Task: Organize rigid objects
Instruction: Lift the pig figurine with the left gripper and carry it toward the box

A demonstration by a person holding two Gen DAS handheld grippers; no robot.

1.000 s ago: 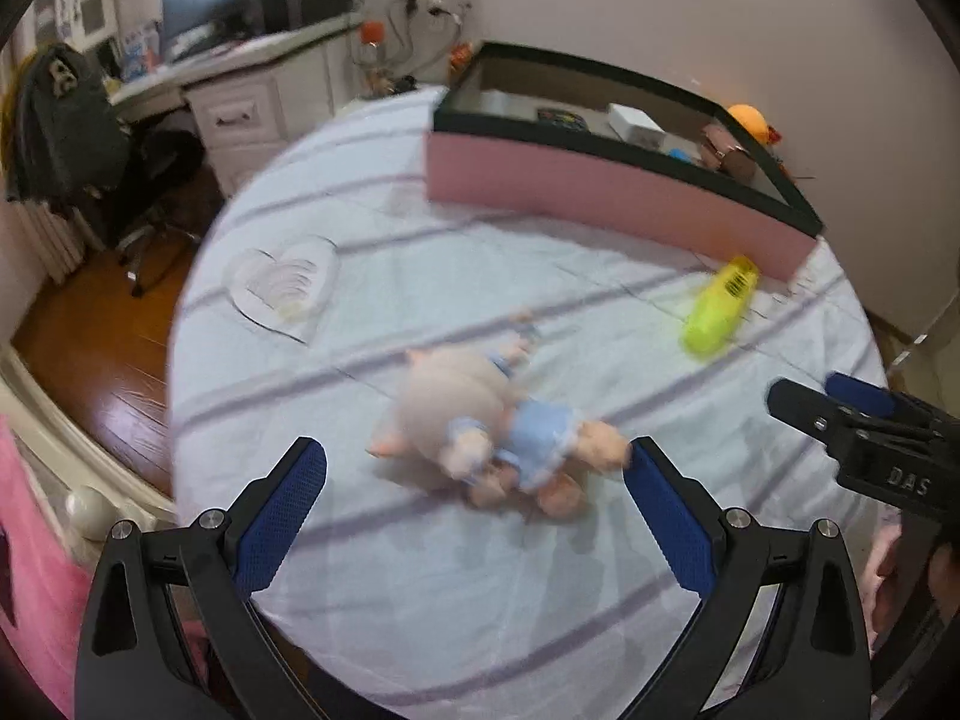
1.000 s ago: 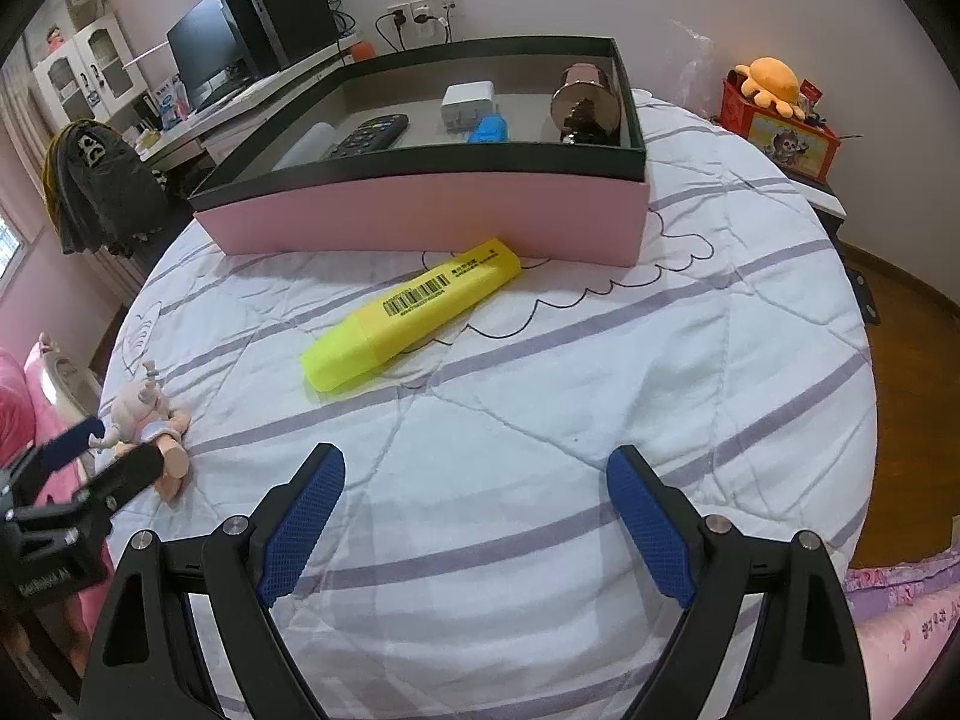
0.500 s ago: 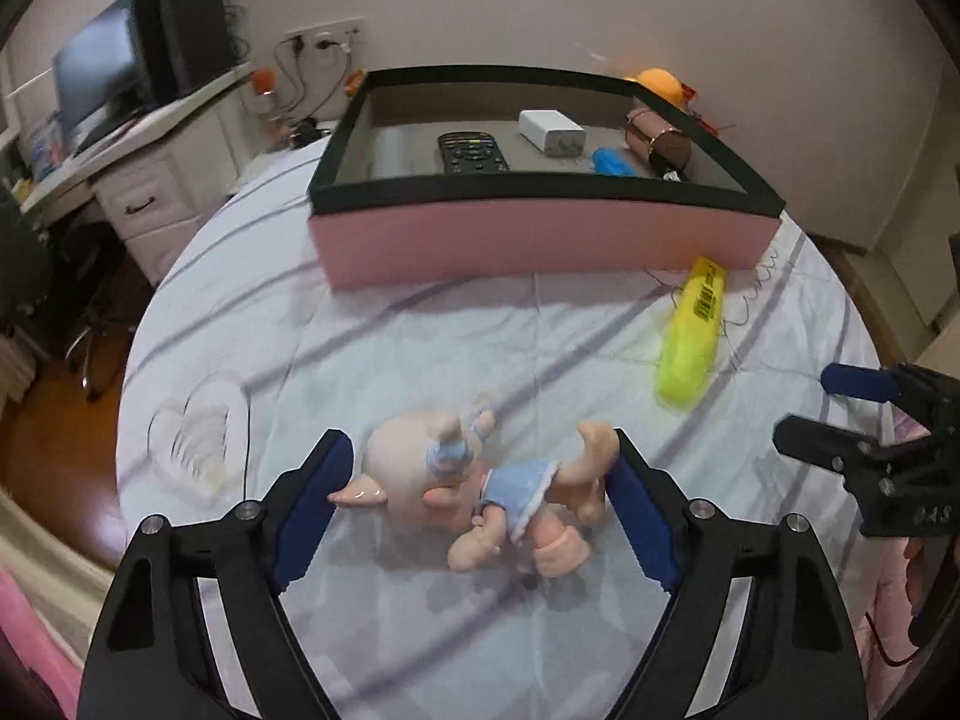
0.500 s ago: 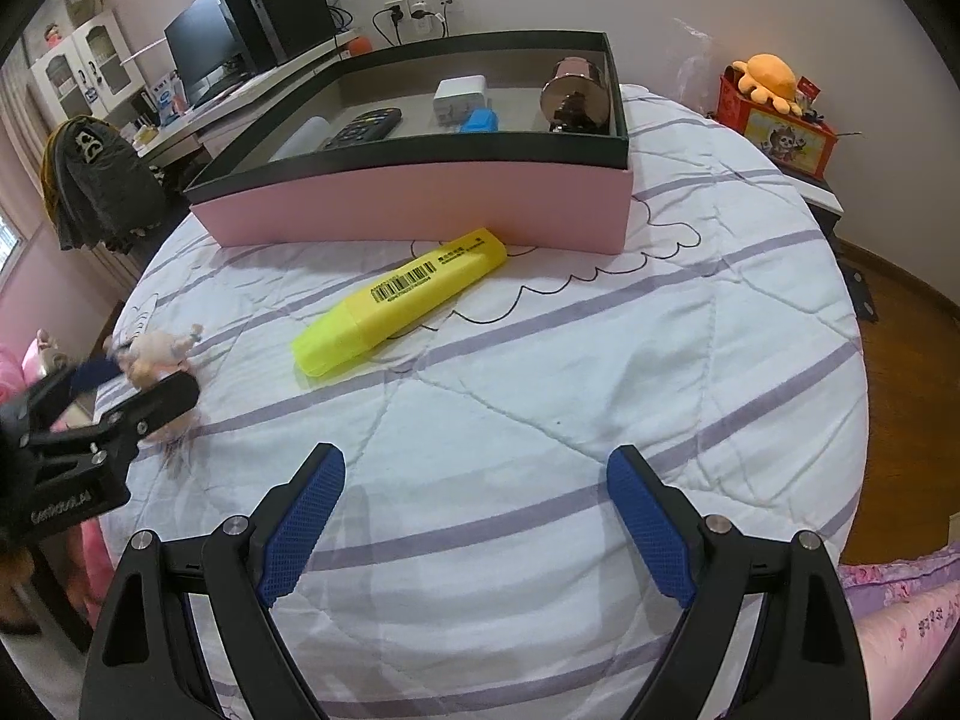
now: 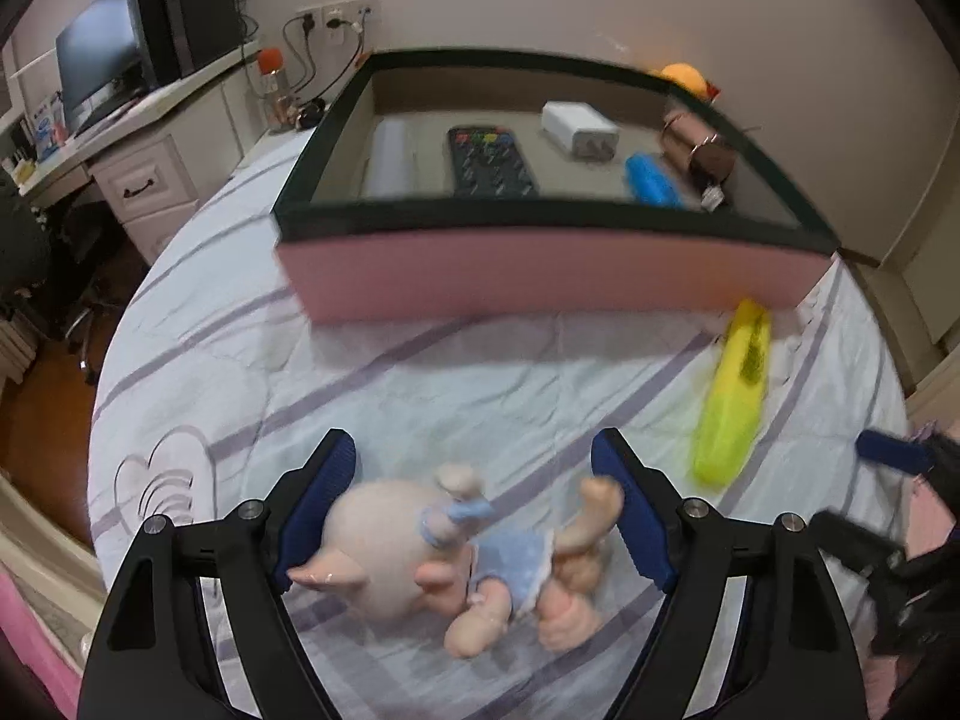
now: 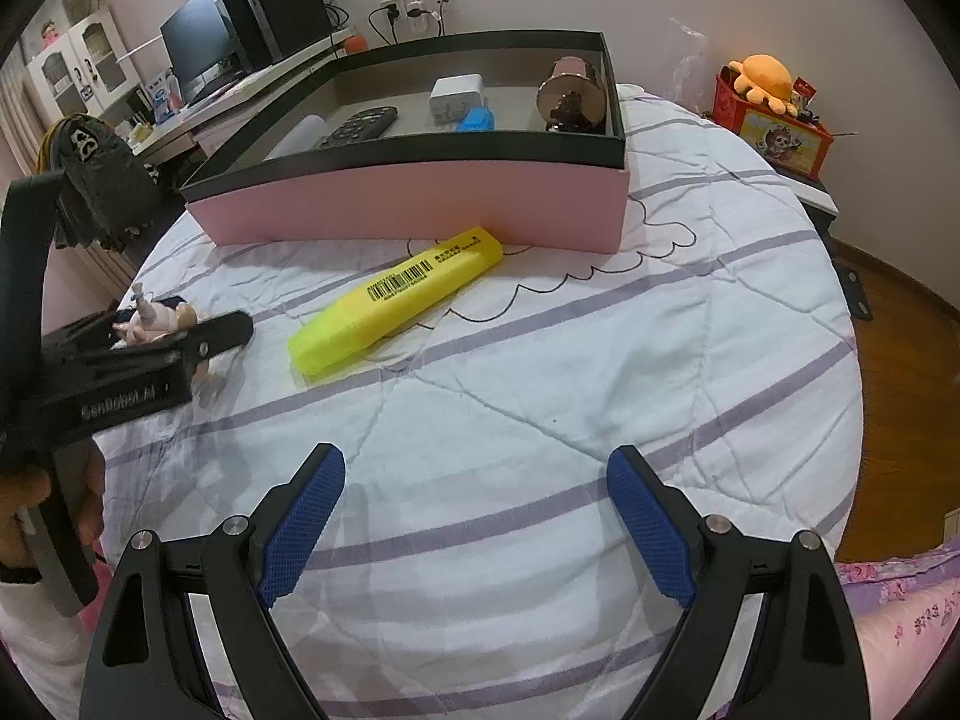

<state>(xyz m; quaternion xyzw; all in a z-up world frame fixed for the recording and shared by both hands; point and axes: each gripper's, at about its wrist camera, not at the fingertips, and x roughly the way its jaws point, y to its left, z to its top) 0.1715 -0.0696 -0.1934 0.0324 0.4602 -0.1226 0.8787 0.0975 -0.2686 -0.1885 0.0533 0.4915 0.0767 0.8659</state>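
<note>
Left claw [image 5: 474, 510]: jaws have just been closing, both pads at the small pink plastic pig doll in blue dress [image 5: 456, 552], which lies between them on the striped bed quilt [image 5: 420, 378].
Right claw [image 6: 474, 528]: wide open, empty.
Yellow highlighter pen [image 6: 396, 300]: at 11 o'clock from right claw.

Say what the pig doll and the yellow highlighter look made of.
Pig doll: probably moulded vinyl or hard plastic, smooth with a soft sheen; its blue dress looks like fabric. Yellow highlighter: hard plastic, matt to satin, crisp flat faces and a printed barcode.
</note>
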